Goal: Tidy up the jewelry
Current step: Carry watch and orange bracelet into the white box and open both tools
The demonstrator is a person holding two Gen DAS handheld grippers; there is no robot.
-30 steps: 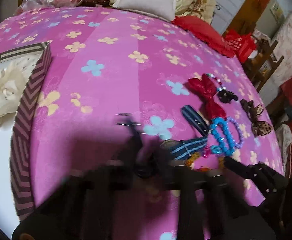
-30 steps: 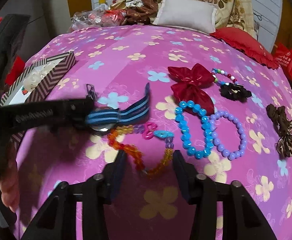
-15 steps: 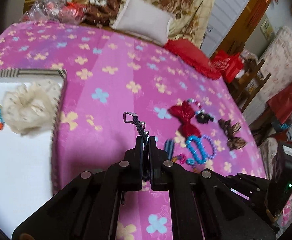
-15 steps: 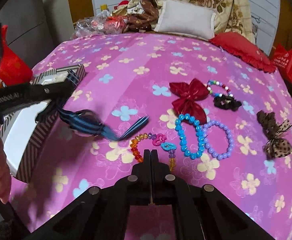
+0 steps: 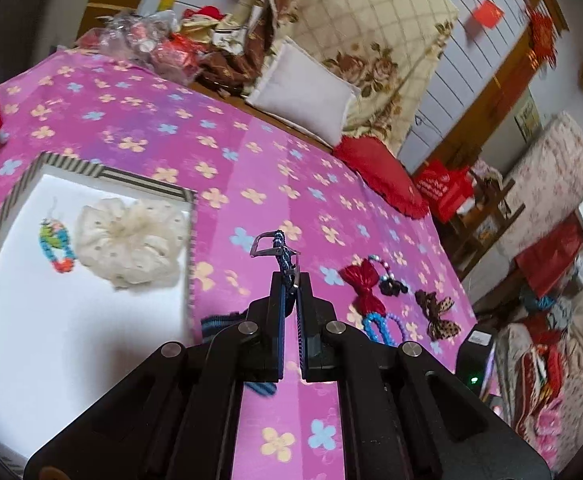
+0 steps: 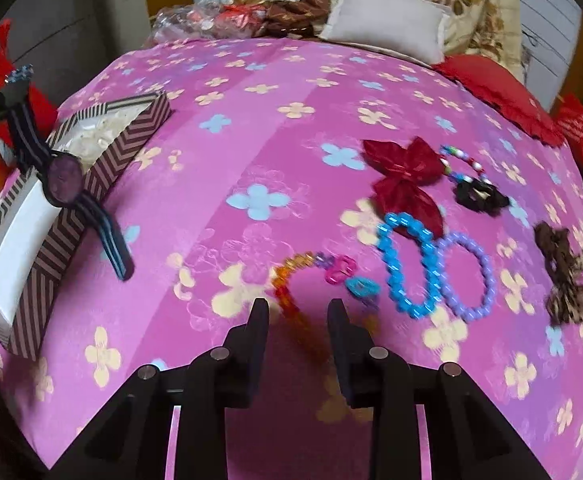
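The left gripper (image 5: 289,280), clenched on the striped watch (image 6: 65,178), had lifted it toward the box (image 6: 103,160) (right gripper (image 6: 297,308) reopening over the orange bracelet (image 6: 291,276)).

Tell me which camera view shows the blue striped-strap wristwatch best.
Right wrist view: the blue striped-strap wristwatch hangs whole, round dial and both strap halves visible, above the chevron-patterned box. Left wrist view shows only its buckle end pinched in the left gripper.

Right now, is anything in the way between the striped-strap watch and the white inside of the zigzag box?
Nothing visible. The left gripper, shut on the blue striped-strap watch, holds it dangling beside the zigzag-patterned box. Inside, a cream scrunchie and small beaded bracelet leave bare white floor.
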